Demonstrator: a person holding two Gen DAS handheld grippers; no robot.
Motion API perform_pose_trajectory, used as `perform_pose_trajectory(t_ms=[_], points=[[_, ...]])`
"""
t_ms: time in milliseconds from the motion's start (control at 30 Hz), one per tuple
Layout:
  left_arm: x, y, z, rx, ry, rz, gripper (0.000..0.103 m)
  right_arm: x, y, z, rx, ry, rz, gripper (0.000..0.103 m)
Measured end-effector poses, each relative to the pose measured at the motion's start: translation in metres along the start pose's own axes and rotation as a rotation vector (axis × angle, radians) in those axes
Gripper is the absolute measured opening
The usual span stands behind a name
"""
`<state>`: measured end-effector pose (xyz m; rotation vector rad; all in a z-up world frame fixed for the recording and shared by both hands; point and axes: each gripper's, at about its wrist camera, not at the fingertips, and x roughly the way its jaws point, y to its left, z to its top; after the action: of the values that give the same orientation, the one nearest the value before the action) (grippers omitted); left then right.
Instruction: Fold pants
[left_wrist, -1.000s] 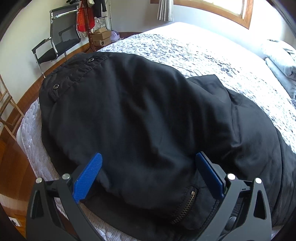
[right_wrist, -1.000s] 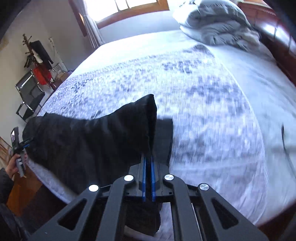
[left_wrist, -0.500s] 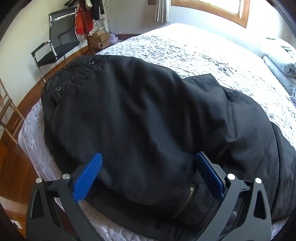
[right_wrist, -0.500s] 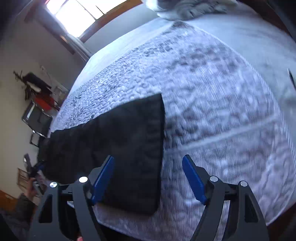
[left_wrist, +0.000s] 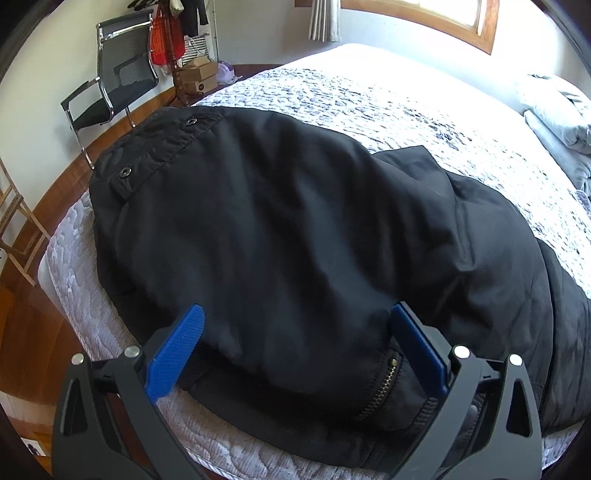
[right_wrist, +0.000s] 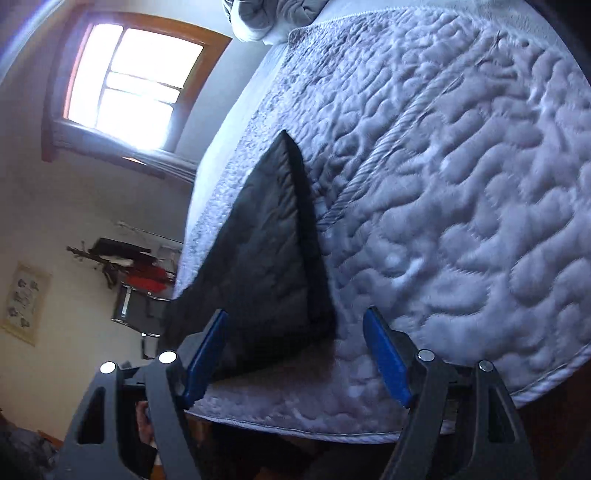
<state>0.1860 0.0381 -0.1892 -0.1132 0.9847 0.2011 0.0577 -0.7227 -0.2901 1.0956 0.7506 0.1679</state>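
Hovering wide-open, left gripper (left_wrist: 295, 347) is facing pants (left_wrist: 295, 240) waist; right gripper (right_wrist: 295, 354), also wide, nearer hem.

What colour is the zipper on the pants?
Brass-gold teeth on the black pants; the zipper shows best in the left wrist view.

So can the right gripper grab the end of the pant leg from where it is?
Probably yes. The right gripper is open, and the pant leg's end lies flat on the bed just ahead of its fingers, with nothing in between.
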Motion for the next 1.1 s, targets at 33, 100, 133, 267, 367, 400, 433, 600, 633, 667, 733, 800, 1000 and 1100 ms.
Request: perform_pose_trajectory(t_ms=[33, 100, 133, 267, 367, 400, 433, 600, 633, 667, 733, 800, 1000, 1100], points=[[0.001, 0.001, 0.000, -0.003, 0.002, -0.003, 0.100, 0.006, 0.001, -0.002, 0.012, 0.002, 0.013, 0.077], [0.004, 0.004, 0.001, -0.012, 0.009, -0.007, 0.100, 0.018, 0.005, -0.004, -0.006, -0.006, -0.020, 0.077], [0.005, 0.005, 0.001, -0.015, 0.010, -0.009, 0.100, 0.021, 0.007, -0.004, -0.017, -0.007, -0.028, 0.077], [0.010, 0.005, 0.003, -0.020, 0.015, -0.010, 0.100, 0.028, 0.007, -0.001, 0.030, -0.037, 0.054, 0.077], [0.014, 0.005, 0.004, -0.022, 0.014, -0.008, 0.101, 0.038, 0.011, 0.009, 0.037, -0.047, 0.093, 0.075], [0.015, 0.005, 0.004, -0.024, 0.014, -0.007, 0.101, 0.043, 0.012, 0.012, 0.041, -0.046, 0.106, 0.072], [0.016, 0.004, 0.004, -0.028, 0.015, -0.006, 0.101, 0.051, 0.012, 0.016, 0.056, -0.044, 0.121, 0.068], [0.021, -0.001, 0.003, -0.024, 0.007, 0.018, 0.101, 0.072, 0.022, 0.032, 0.081, -0.053, 0.128, 0.026], [0.021, -0.002, 0.003, -0.022, 0.005, 0.021, 0.101, 0.070, 0.024, 0.035, 0.075, -0.059, 0.129, 0.025], [0.022, -0.005, 0.003, -0.017, 0.004, 0.026, 0.101, 0.066, 0.029, 0.039, 0.064, -0.068, 0.130, 0.023], [0.022, -0.009, 0.004, -0.007, 0.003, 0.026, 0.101, 0.056, 0.036, 0.044, 0.045, -0.082, 0.134, 0.022], [0.024, -0.017, 0.006, -0.003, 0.001, 0.016, 0.101, 0.046, 0.045, 0.054, 0.016, -0.097, 0.119, 0.021], [0.028, -0.067, 0.006, 0.031, -0.012, -0.053, 0.101, 0.008, 0.046, 0.085, -0.036, -0.151, 0.021, 0.021], [0.028, -0.101, 0.003, 0.068, -0.019, -0.083, 0.101, -0.011, 0.031, 0.103, -0.027, -0.191, -0.052, 0.021]])
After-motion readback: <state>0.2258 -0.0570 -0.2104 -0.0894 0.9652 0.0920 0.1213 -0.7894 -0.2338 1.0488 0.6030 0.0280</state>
